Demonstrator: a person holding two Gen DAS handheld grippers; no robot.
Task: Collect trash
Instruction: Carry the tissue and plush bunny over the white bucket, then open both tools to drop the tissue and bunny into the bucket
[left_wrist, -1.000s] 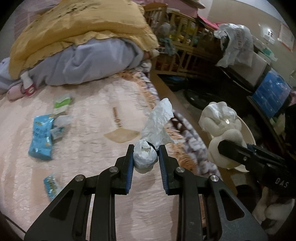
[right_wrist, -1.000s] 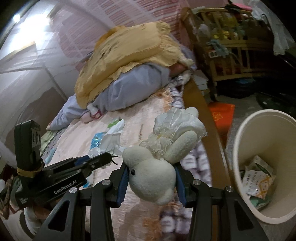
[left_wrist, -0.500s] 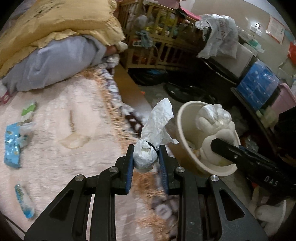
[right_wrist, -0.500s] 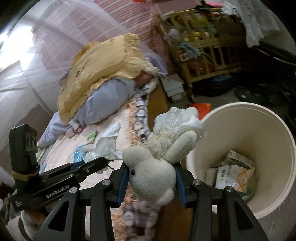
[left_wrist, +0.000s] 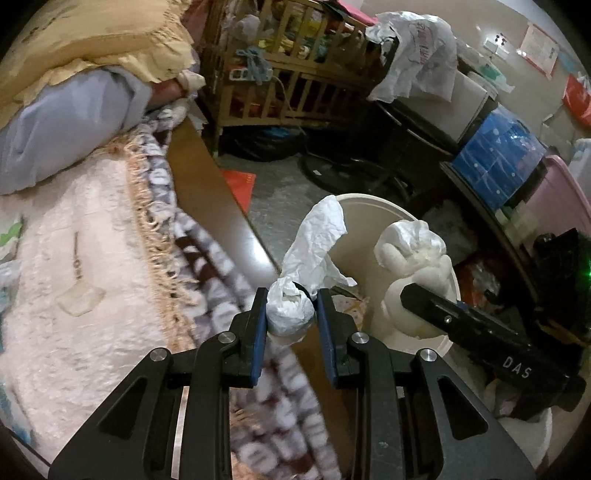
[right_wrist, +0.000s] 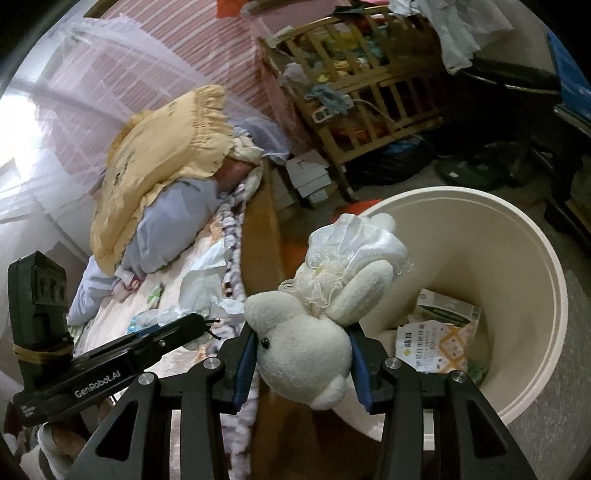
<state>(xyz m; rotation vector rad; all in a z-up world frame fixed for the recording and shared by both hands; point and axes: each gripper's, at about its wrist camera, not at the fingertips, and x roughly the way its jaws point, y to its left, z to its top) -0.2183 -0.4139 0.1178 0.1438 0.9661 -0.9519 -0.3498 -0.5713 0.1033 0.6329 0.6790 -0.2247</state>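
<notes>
The left gripper (left_wrist: 290, 315) is clamped on a crumpled white tissue wad (left_wrist: 290, 314), which is pinched between the blue finger pads (left_wrist: 259, 321); a loose twisted tail of the tissue is raised beyond the fingertips. The right gripper (right_wrist: 301, 360) is clamped on a white plush toy (right_wrist: 303, 354), its head squeezed between the pads, while its ears and a satin bow are extended past the fingertips. Just beyond and to the right of the right gripper's fingers, a cream waste bin (right_wrist: 532, 280) is seen, with its rim below the toy; printed paper packaging (right_wrist: 432, 347) is contained at its bottom. In the left wrist view, the same bin (left_wrist: 373, 201) is located directly ahead of the fingertips, behind the tissue. To the left of both grippers, a bed with a pink blanket (left_wrist: 74, 258) and a fringed patterned edge is seen. Farther off, a yellow pillow (right_wrist: 166, 147) is stacked on grey-blue bedding, and a wooden crib (right_wrist: 362, 99) is positioned at the far side of the room.
</notes>
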